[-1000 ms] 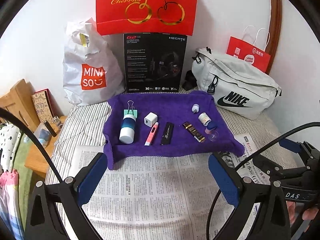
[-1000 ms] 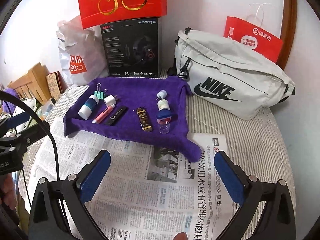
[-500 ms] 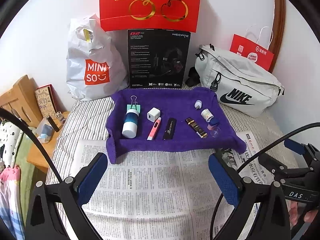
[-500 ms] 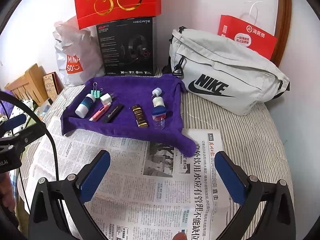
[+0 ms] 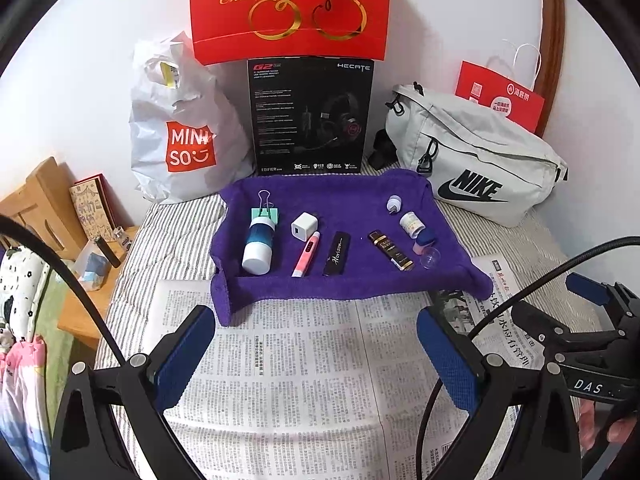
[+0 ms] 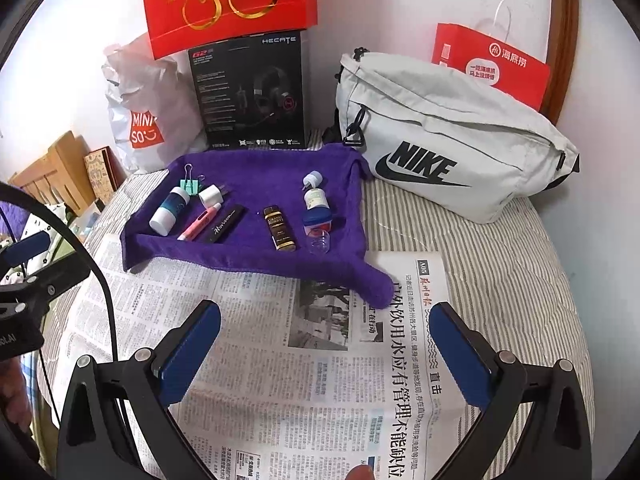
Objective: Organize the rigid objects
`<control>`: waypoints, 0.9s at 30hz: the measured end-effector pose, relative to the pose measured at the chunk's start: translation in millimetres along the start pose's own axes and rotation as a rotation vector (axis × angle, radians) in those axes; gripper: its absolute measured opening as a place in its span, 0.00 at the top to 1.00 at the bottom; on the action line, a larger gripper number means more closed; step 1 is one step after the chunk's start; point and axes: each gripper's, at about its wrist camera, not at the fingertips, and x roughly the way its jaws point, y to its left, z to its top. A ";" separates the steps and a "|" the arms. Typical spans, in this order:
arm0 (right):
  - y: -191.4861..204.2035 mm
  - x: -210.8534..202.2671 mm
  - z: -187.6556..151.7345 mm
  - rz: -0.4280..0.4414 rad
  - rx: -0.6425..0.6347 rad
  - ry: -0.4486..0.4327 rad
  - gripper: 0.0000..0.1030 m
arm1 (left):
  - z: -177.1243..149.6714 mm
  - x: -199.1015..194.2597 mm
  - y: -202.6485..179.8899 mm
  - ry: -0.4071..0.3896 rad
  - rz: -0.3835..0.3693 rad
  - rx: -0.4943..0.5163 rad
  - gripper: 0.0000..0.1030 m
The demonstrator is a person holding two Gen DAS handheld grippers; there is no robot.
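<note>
Small rigid items lie in a loose row on a purple towel [image 5: 352, 200]: a white-capped bottle [image 5: 258, 246], pink pen [image 5: 306, 254], black stick [image 5: 338, 252] and brown bottle [image 5: 390, 250], long axes mostly pointing away from the tongs. All sit ahead, beyond newspaper [image 5: 304, 380]. The left gripper [image 5: 316, 360] faces the row squarely; the right gripper [image 6: 326, 356] sits toward its brown-bottle end. Both gape wide, empty.

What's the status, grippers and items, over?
Left gripper open, empty, over newspaper. Right gripper open, empty. Small items untouched on purple towel. Nothing in the way.
</note>
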 end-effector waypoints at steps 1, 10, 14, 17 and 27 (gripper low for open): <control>-0.4 -0.2 -0.1 -0.001 0.001 -0.001 0.00 | -0.1 -0.1 -0.7 0.000 0.000 0.001 0.01; -2.5 -1.1 -1.2 -0.001 0.007 -0.001 0.00 | -0.9 0.4 -0.9 -0.001 -0.011 0.000 0.01; -1.7 -1.8 -1.5 -0.001 0.004 -0.002 0.00 | -1.0 0.6 -0.7 0.002 -0.007 -0.001 0.01; -1.8 -2.8 -1.6 0.005 0.005 0.000 0.01 | -1.6 1.2 0.4 0.006 -0.001 -0.001 0.01; -2.2 -4.0 -1.7 0.008 0.012 0.002 0.00 | -1.7 -0.4 1.3 0.006 -0.004 -0.005 0.01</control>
